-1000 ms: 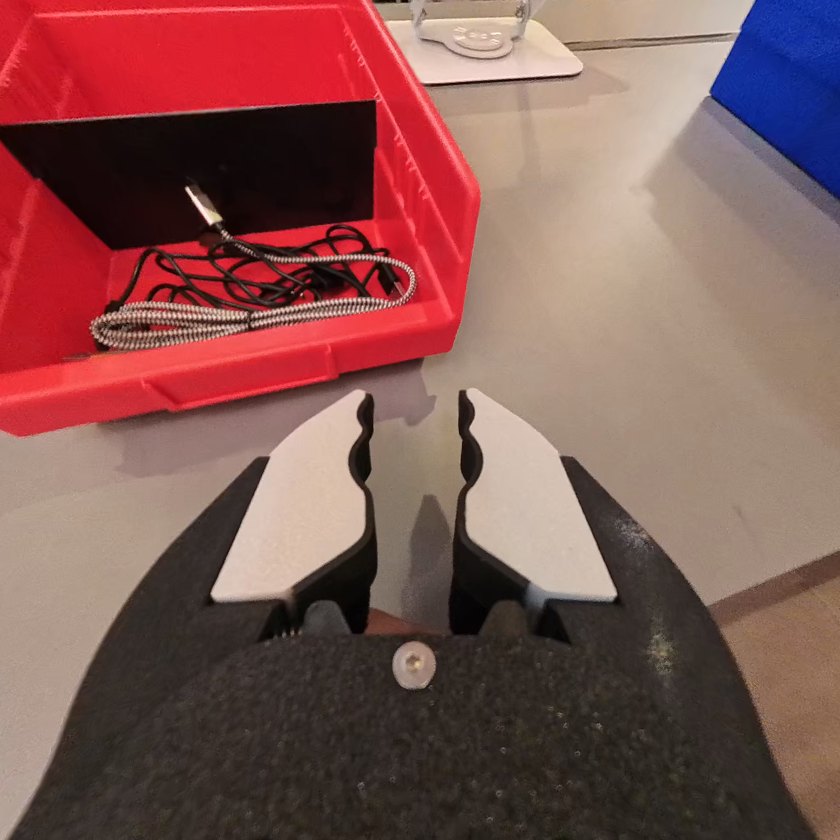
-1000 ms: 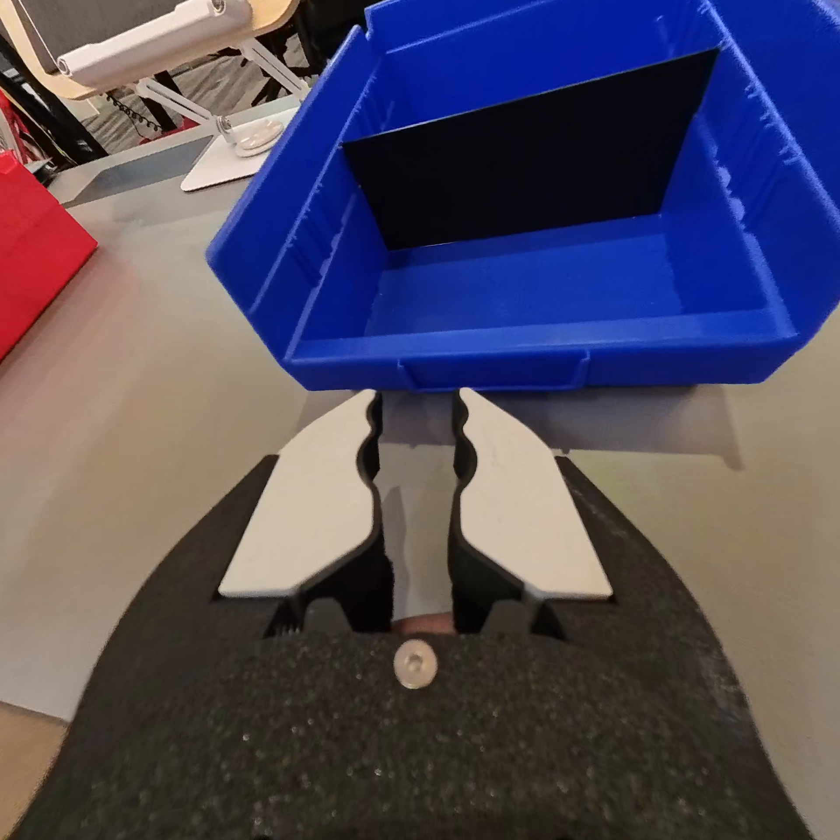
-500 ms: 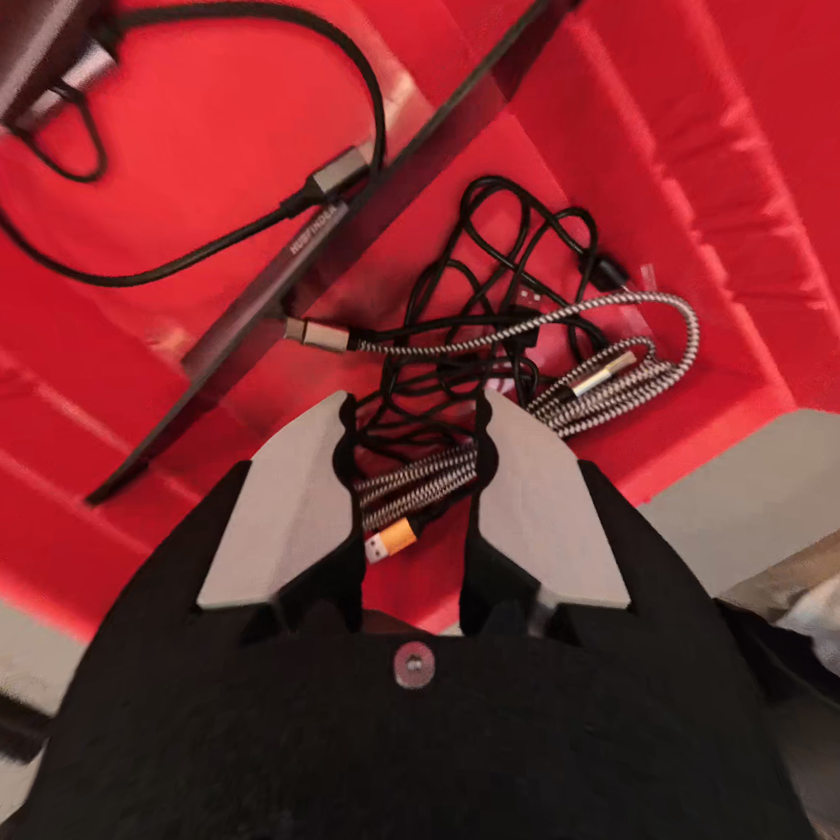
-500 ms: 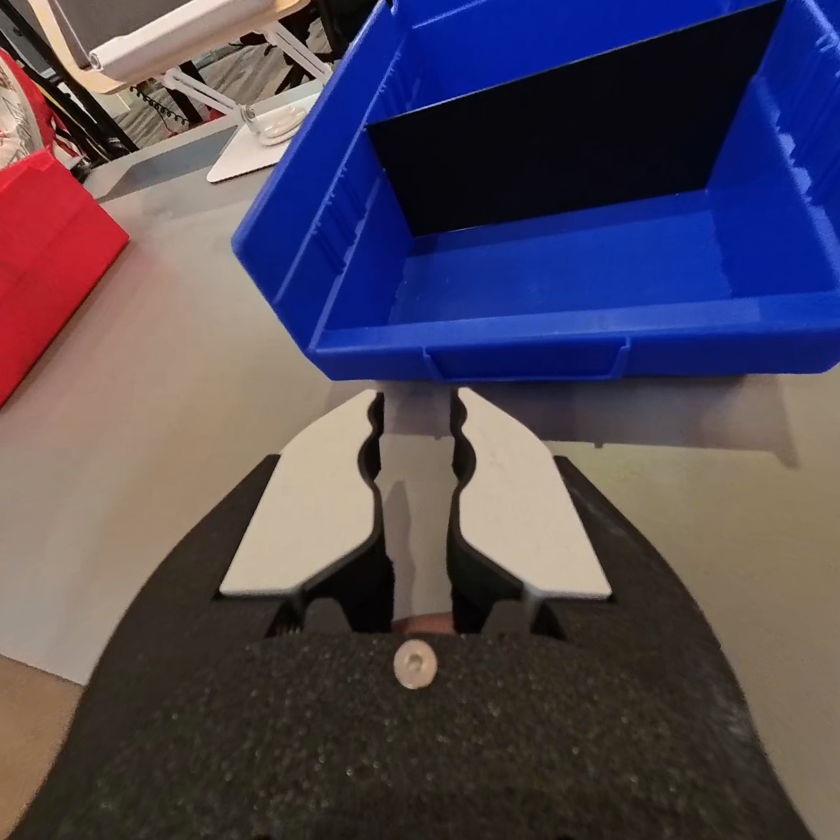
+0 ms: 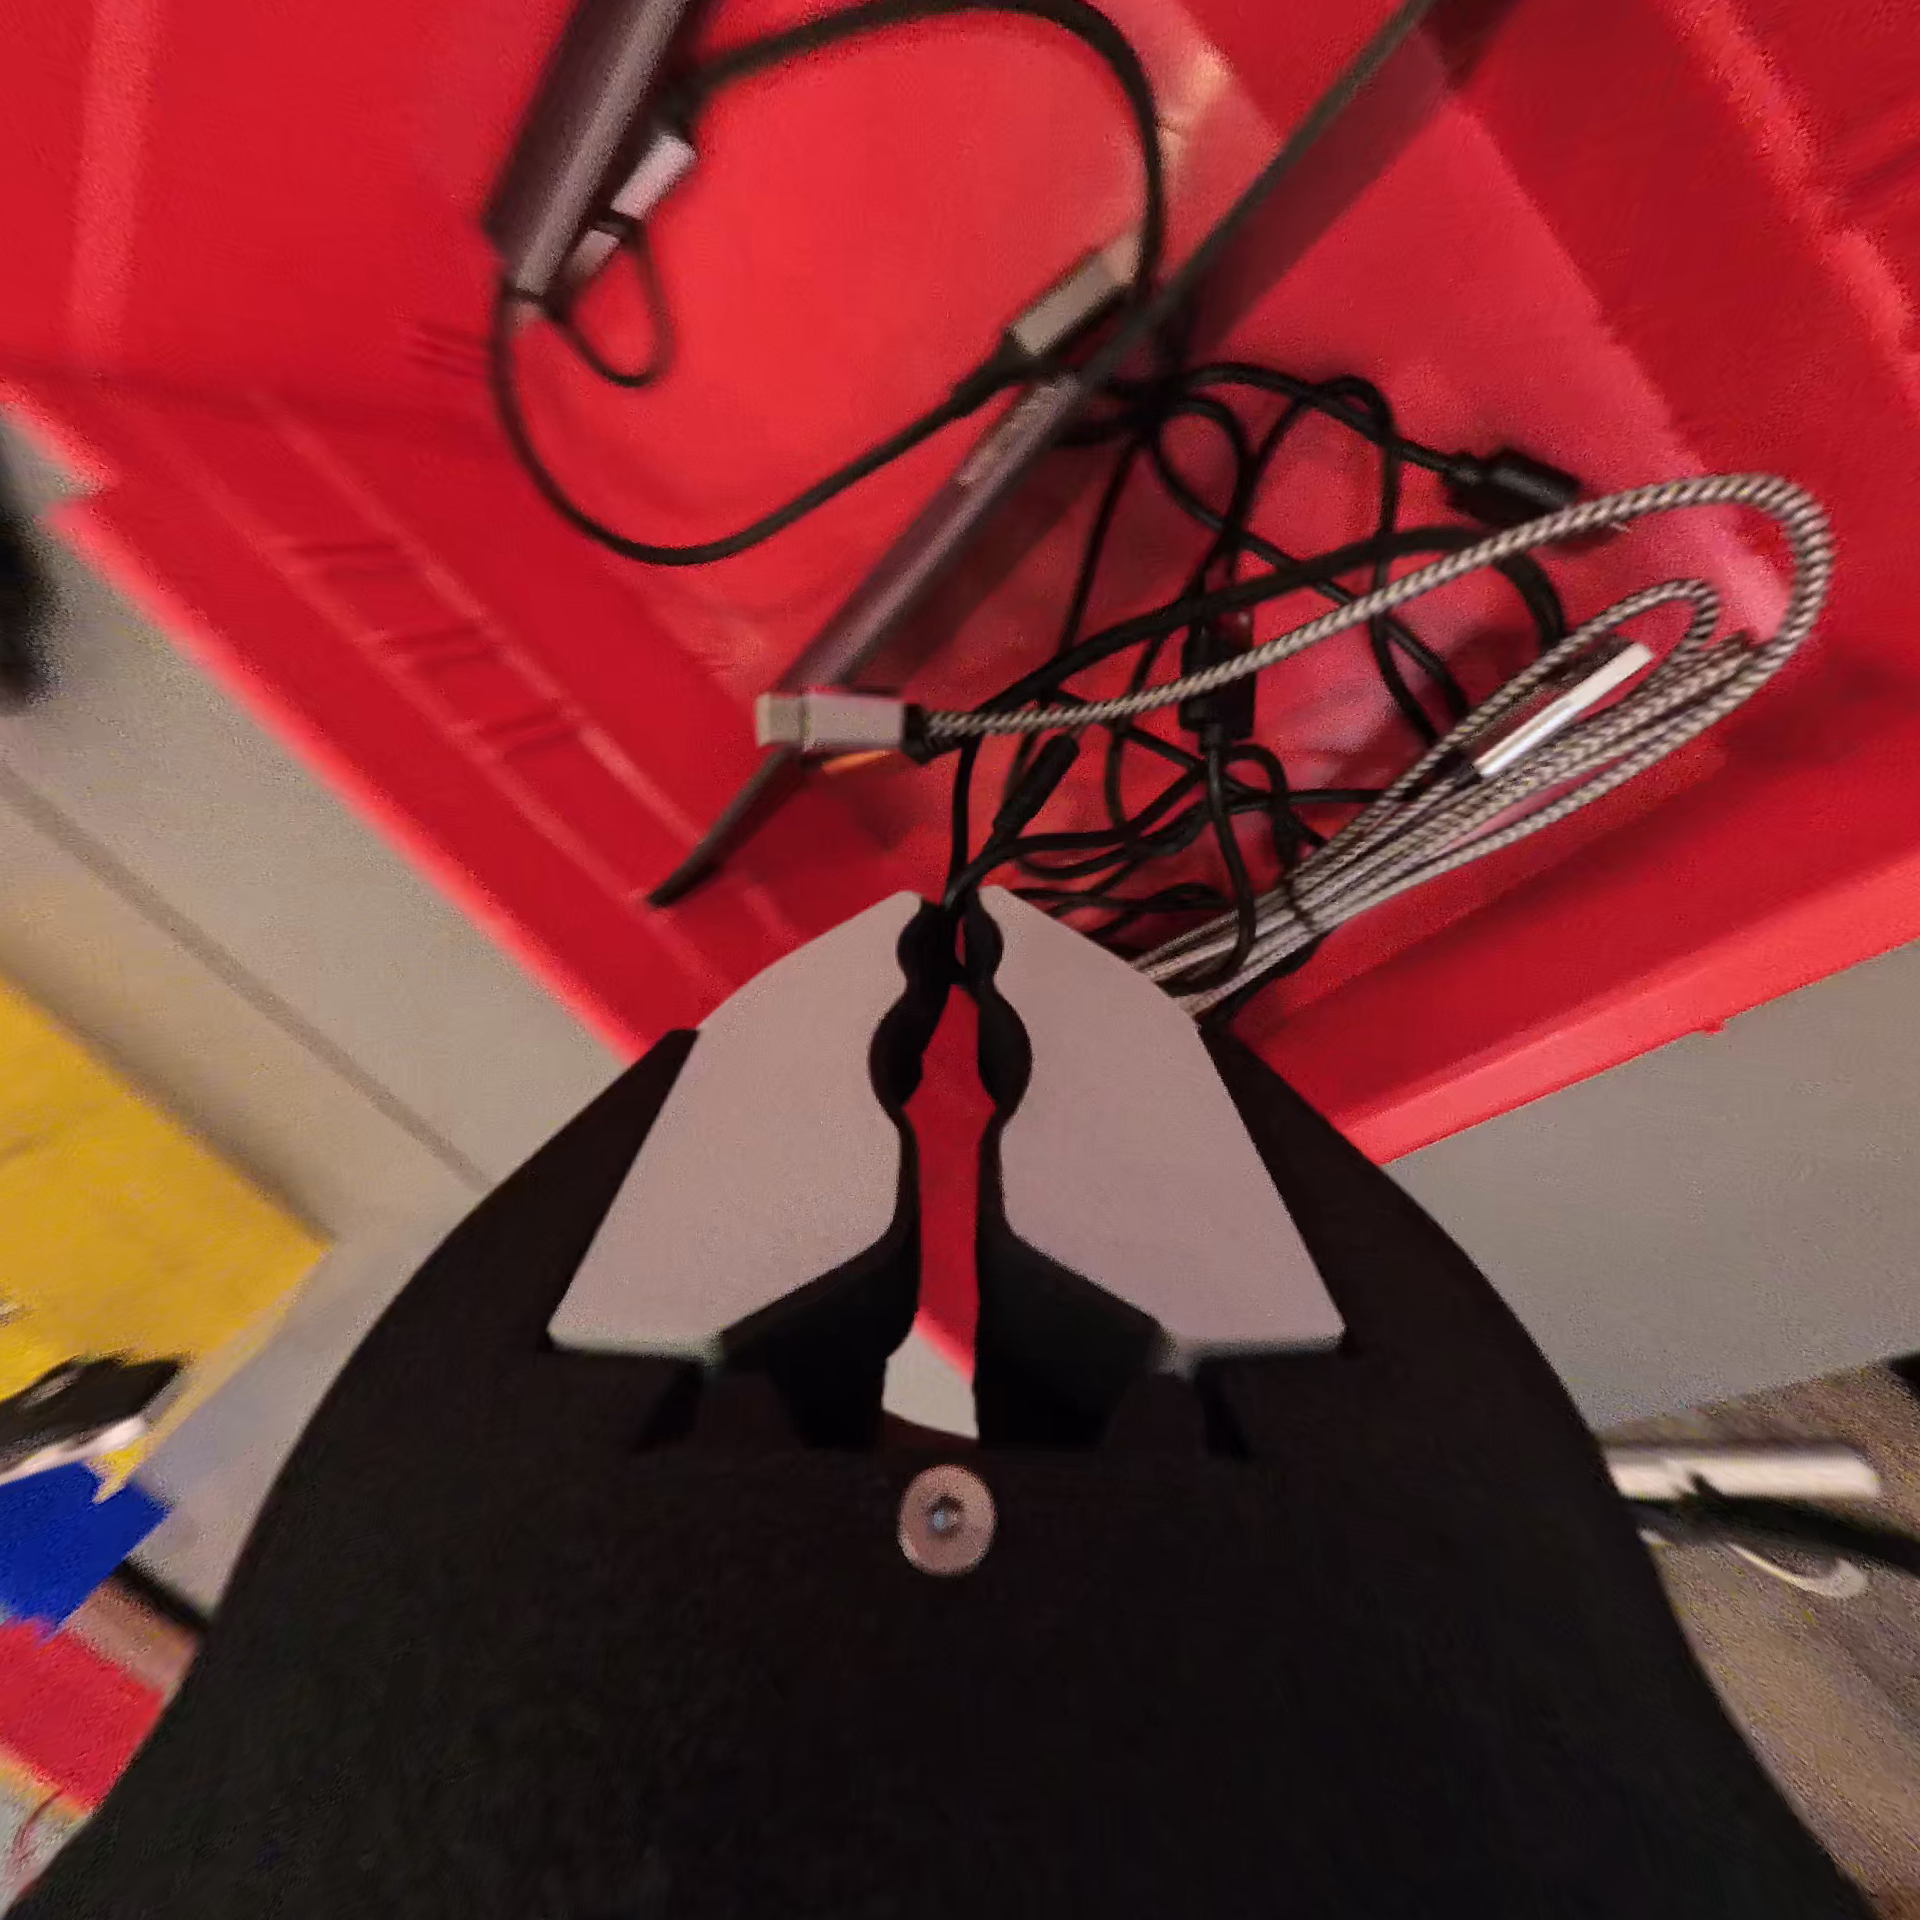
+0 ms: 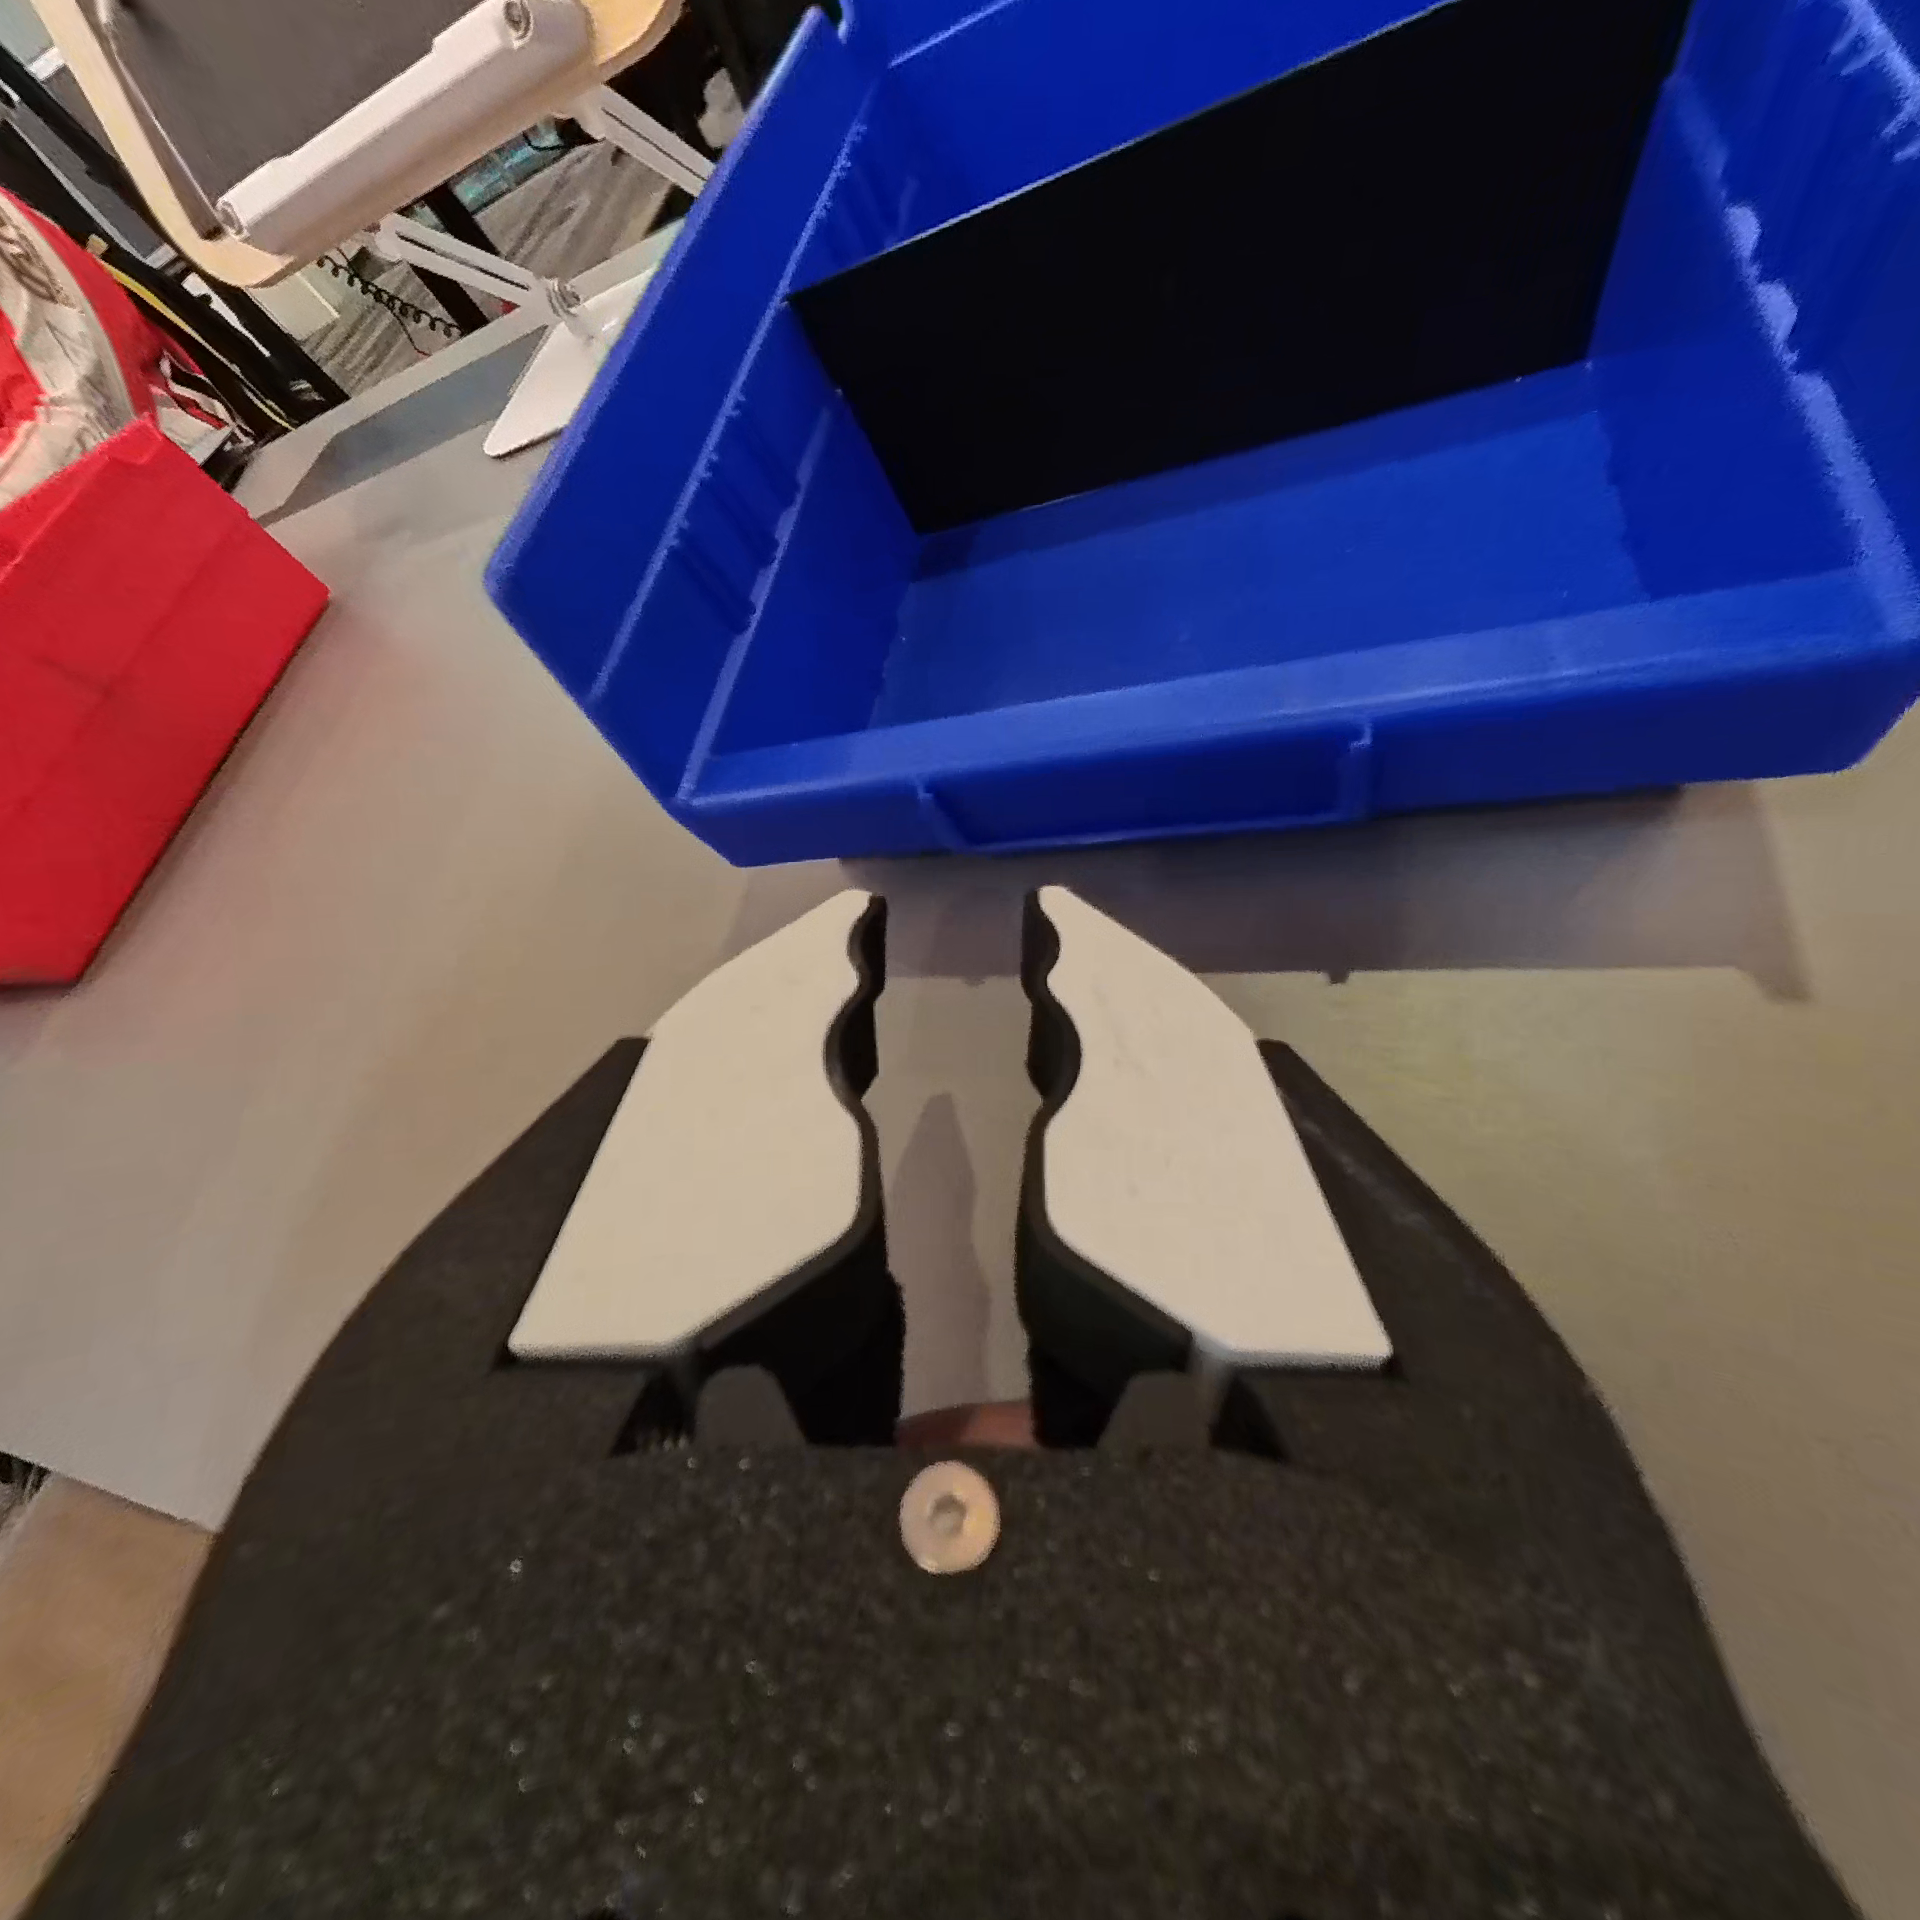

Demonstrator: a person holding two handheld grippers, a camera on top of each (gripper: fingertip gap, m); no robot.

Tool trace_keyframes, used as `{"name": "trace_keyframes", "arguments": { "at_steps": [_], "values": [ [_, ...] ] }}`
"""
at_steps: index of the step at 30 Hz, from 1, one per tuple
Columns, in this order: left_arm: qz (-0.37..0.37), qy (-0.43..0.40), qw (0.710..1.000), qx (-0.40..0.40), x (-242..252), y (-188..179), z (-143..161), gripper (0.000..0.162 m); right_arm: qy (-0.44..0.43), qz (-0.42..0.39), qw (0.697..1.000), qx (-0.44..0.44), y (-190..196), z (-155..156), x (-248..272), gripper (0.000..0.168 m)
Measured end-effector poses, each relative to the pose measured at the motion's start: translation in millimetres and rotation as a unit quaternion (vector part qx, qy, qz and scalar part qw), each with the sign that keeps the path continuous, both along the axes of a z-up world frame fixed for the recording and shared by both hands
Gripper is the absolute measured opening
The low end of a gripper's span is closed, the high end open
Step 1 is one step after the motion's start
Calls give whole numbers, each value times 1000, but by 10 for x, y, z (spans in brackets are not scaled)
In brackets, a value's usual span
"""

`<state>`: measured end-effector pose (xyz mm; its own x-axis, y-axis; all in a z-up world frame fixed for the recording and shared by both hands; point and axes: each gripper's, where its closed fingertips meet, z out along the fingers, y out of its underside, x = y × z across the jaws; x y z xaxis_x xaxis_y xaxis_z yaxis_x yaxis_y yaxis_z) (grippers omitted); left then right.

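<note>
In the left wrist view my left gripper [image 5: 951, 914] is shut on a thin black cable [image 5: 964, 821] at its fingertips. It hangs over the near corner of a red bin [image 5: 312, 260]. The black cable runs up into a tangle with a black-and-white braided cable [image 5: 1299, 644] that has silver plugs. A black divider [image 5: 935, 540] crosses the bin, and behind it lies a grey adapter [image 5: 582, 156] with its own black lead. My right gripper [image 6: 956, 914] is open and empty above the grey table [image 6: 416, 935], just in front of a blue bin [image 6: 1143, 748] with an empty front compartment.
The blue bin has a black divider [image 6: 1195, 343]. The red bin [image 6: 125, 707] shows at the left in the right wrist view. A white stand base [image 6: 551, 384] sits at the table's back. A yellow surface [image 5: 125, 1195] lies left beyond the table [image 5: 1662, 1174]. My hands' fingertips stand some 65 centimetres from each other. Between my left fingertips and the grey adapter [image 5: 582, 156] there is roughly 15 centimetres.
My left gripper has shut on the black cable and drawn back from the bin's floor, lifting the strand. The right gripper has shifted slightly, so the blue bin sits farther right in view.
</note>
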<state>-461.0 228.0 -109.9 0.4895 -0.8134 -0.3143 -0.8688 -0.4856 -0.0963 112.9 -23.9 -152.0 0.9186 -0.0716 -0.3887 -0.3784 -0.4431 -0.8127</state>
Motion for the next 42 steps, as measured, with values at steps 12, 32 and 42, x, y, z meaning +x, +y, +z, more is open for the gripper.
{"name": "trace_keyframes", "arguments": {
  "at_steps": [12, 32, 42],
  "values": [
    [-41, 64, 957, 281, -77, 283, 1398, 3, -12, 17, 1000, 0, 2, 15, -102, 24],
    [-68, 15, 953, 296, -278, -26, 1968, 3, -2, 45, 999, -12, -45, -26, -234, 24],
    [-185, -91, 963, 174, 214, -586, 1584, 4, -1, 56, 998, -19, -36, -51, -294, 24]
  ]
}}
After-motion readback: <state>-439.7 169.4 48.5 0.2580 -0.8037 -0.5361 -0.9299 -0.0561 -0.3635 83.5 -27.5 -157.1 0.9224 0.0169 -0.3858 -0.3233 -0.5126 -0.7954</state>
